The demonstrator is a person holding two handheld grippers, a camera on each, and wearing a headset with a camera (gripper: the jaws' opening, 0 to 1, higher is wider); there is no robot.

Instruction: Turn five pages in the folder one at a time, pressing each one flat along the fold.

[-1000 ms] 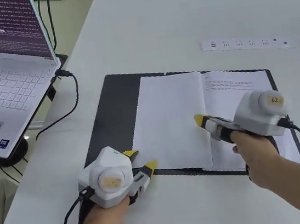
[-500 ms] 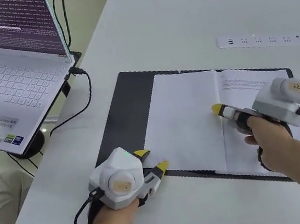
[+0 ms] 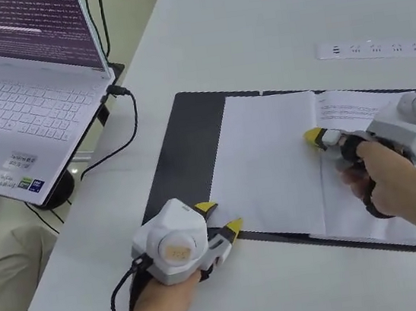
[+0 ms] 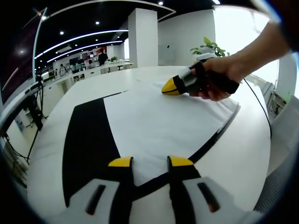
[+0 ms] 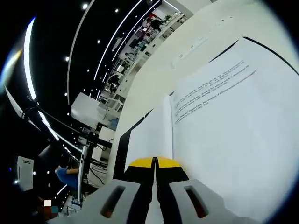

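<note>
1. The folder lies open and flat on the white table, its black cover showing as a wide band to the left of the paper
2. A blank page covers the folder's left half; a page with a few lines of print near its top covers the right half, and the fold runs between them
3. The right gripper has its jaws pressed together, yellow tips down on the paper at the fold, about midway along it
4. The left gripper sits at the folder's near edge, by the blank page's near-left corner; its jaws stand apart, one tip to each side of the black edge
5. Left of the folder an open white laptop is lit, with a black cable curving from its side
6. Beyond the folder's far edge lies a white power strip
</note>
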